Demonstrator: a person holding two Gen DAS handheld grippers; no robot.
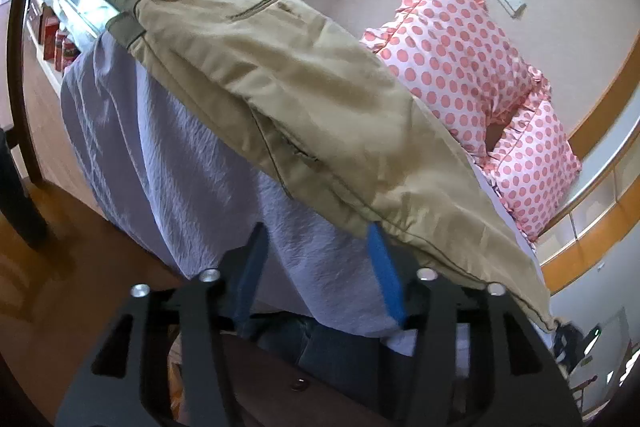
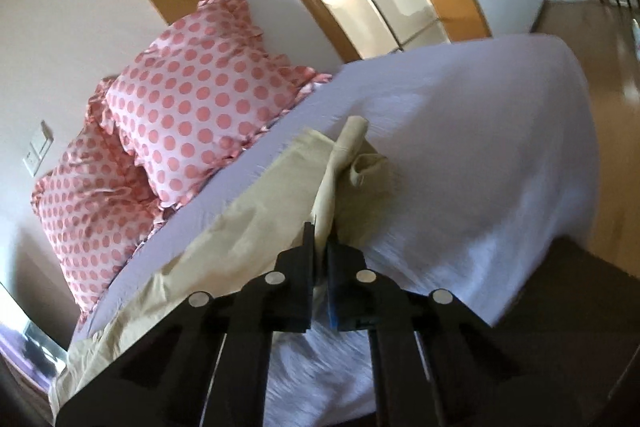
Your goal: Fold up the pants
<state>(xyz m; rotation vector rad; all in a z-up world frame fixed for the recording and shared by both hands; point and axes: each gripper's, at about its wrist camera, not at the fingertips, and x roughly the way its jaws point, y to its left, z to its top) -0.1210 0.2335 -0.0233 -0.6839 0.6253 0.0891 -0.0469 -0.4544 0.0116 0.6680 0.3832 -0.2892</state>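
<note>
Khaki pants lie along the near edge of a bed with a pale lilac sheet. My left gripper is open, its blue-padded fingers spread just below the pants' near hem, holding nothing. In the right wrist view the pants stretch left along the bed edge. My right gripper is shut on a bunched fold of the pants, which rises from between its jaws.
Two pink polka-dot pillows lean on the wall at the head of the bed. The lilac sheet spreads to the right. A dark wooden bed frame is near. Shelves with red boxes stand to the left.
</note>
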